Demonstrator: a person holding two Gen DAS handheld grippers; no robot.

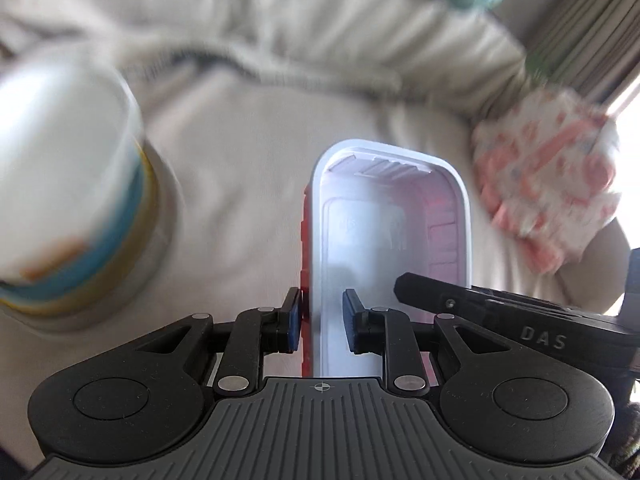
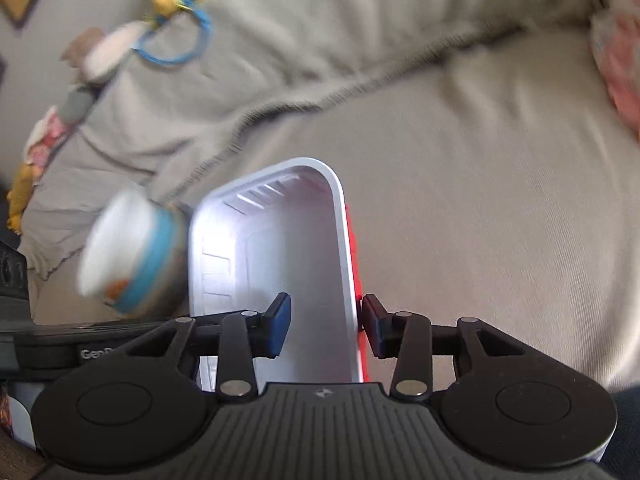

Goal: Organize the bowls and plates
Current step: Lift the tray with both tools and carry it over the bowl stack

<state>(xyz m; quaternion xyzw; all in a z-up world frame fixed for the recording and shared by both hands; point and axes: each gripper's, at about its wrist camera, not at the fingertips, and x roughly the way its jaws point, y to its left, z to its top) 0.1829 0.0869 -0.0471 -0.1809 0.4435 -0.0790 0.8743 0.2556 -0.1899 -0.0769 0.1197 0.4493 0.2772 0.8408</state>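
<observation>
Left wrist view: left gripper (image 1: 321, 317) clamps left wall of white plastic tray (image 1: 390, 220); right gripper (image 2: 326, 327) clamps right wall. Tray held over beige sofa (image 2: 480, 180), near striped bowl (image 2: 132, 256). Seems light, thin, bendy; rim hold best.

Tray: white plastic tray (image 1: 390, 248), red outside, centre of frame, long axis running away from cam; ribbed inner walls, inside looks empty.
Left gripper: left gripper (image 1: 321, 322) at bottom centre, blue pads astride tray's left wall, one pad outside, one inside; outer pad touching wall, inner pad w/ small gap.
Other gripper: right gripper (image 1: 520, 320), black, lower right, tip over tray's right rim; fingers not visible.
Bowl: blurred white bowl (image 1: 68, 184) w/ blue & yellow bands, left of frame, tilted, on sofa.
Sofa: beige sofa (image 1: 248, 152) fills background.
Pillow: white & pink patterned pillow (image 1: 548, 184), right, blurred.
</observation>
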